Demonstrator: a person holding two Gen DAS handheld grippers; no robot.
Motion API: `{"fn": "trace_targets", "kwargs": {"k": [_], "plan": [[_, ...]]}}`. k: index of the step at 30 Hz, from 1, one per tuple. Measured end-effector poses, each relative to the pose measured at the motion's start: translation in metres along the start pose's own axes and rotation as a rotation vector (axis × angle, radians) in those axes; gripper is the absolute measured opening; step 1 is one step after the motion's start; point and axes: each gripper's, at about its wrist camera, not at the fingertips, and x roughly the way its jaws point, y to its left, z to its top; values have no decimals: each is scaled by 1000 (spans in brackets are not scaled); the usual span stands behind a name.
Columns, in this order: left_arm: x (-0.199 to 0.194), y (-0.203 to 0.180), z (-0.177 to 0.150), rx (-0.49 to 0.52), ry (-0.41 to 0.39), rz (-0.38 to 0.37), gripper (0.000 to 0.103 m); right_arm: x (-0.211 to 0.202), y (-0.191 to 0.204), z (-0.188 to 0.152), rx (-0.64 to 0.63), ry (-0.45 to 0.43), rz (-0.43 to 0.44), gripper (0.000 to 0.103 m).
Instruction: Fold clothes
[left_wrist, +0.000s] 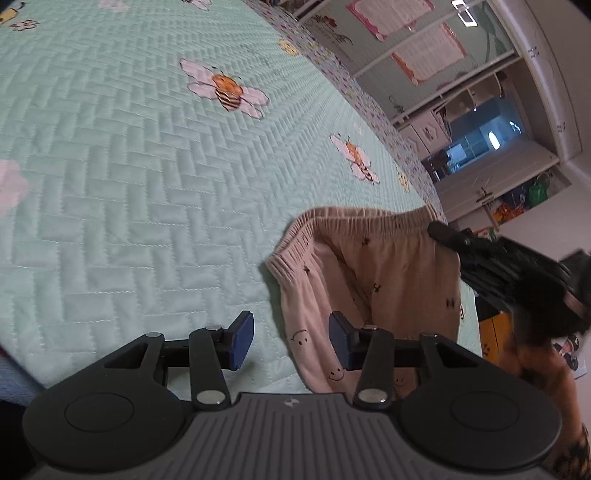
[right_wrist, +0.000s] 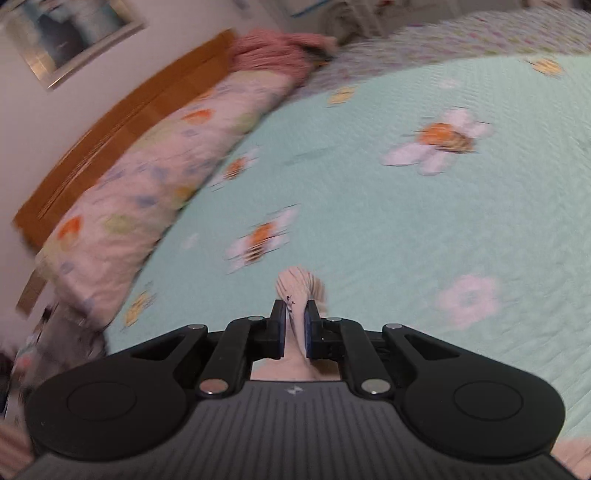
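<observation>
Mint quilted bedspread (left_wrist: 129, 184) with bee-and-flower patches fills both views. Pink trousers (left_wrist: 369, 280) hang at the lower right of the left wrist view, lifted off the bedspread by their waistband. Right gripper (right_wrist: 295, 326) pinches a fold of the waistband; left gripper (left_wrist: 291, 341) gapes empty, one pad just before the cloth.

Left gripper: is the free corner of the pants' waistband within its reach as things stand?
Probably yes. The left gripper is open and empty, and the waistband of the pink pants lies just ahead on the quilt, nothing between; the right gripper pinches the far corner.
</observation>
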Motion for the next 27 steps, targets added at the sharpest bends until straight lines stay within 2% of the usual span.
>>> {"fn": "trace_targets", "kwargs": {"k": [3, 5, 7, 9, 13, 17, 19, 21, 23, 27], "plan": [[-9, 5, 1, -14, -18, 1, 47, 28, 34, -24, -91, 86, -53, 12], [-15, 8, 1, -27, -31, 3, 47, 51, 44, -43, -109, 159, -57, 23], [-20, 13, 2, -37, -37, 7, 47, 65, 42, -60, -58, 217, -5, 33], [-22, 17, 1, -44, -36, 17, 47, 64, 35, -69, 23, 202, 84, 34], [-20, 13, 3, -17, -24, 28, 47, 33, 18, -65, 130, 68, 84, 35], [-7, -13, 11, 94, -41, 23, 47, -10, -3, -70, 136, 3, -25, 38], [5, -23, 15, 132, -46, 64, 48, -32, -10, -83, 101, -1, -83, 43], [16, -26, 19, 134, -33, 68, 48, -49, -15, -101, 91, 10, -127, 47], [23, -31, 20, 156, -30, 78, 48, -66, -21, -121, 98, 18, -165, 48], [34, -41, 18, 238, -35, 147, 48, -92, -31, -155, 121, 19, -222, 49]]}}
